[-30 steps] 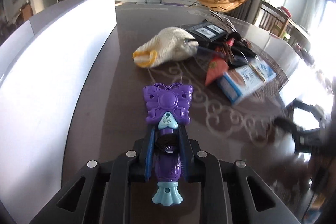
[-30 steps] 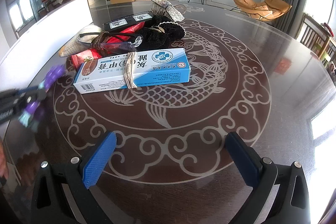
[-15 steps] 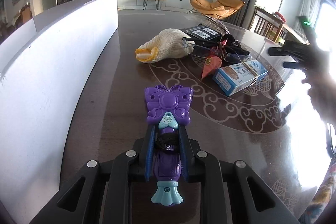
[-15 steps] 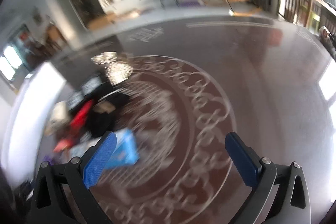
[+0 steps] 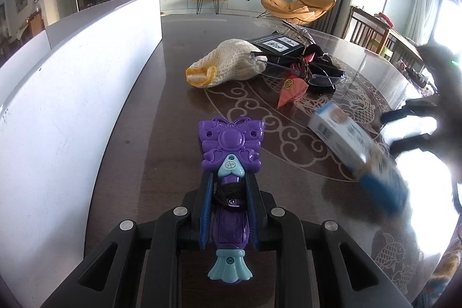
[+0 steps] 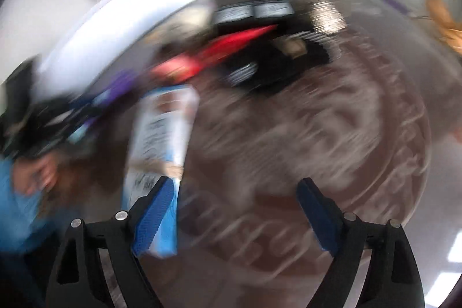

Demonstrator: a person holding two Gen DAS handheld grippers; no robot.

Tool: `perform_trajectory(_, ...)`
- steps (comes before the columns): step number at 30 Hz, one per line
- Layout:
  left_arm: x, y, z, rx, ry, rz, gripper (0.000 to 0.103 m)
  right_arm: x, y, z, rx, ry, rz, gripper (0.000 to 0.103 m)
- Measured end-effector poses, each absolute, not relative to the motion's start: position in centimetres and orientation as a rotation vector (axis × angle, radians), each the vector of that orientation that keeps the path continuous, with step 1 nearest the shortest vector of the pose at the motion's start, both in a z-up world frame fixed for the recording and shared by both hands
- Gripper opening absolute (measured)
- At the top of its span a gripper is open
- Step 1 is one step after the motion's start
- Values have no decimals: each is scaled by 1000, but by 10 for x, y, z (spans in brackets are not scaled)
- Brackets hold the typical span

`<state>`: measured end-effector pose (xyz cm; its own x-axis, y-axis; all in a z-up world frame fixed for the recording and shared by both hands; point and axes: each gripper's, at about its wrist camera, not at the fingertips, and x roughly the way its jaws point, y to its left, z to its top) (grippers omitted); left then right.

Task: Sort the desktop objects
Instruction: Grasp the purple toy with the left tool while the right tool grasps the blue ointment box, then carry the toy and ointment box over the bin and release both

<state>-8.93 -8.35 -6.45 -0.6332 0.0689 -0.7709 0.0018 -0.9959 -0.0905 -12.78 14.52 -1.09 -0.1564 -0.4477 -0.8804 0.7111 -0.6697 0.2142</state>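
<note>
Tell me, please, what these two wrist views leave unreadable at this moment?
- Right wrist view: motion blur smears everything, so the print on the white and blue cardboard box is illegible.
- Right gripper: jaws closing, whether its left pad touches that box is unclear.
- Left wrist view: the right gripper is a dark blur against window glare.

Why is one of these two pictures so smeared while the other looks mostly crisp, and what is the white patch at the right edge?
Right wrist view: smeared all over by motion blur; only the right gripper stays sharp, its jaws closing. Left wrist view: mostly crisp, with the purple butterfly toy sharp; the blue-and-white box streaks, and window glare whitens the glossy table at the right edge. Both views bend straight edges, fisheye style.
</note>
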Motion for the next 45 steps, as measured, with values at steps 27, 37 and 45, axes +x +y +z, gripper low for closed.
perform_trajectory(27, 17, -150, 62, -870, -532, 2884, 21, -42, 30, 104, 1068, 330, -2201, 44)
perform_trajectory(37, 20, -310, 80, -1041, -565, 3107, 21, -53, -175, 156, 905, 235, -1977, 44)
perform_trajectory(45, -2, -364, 22, -1499, -677, 3102, 42, -71, -259, 88, 1067, 254, -1926, 64)
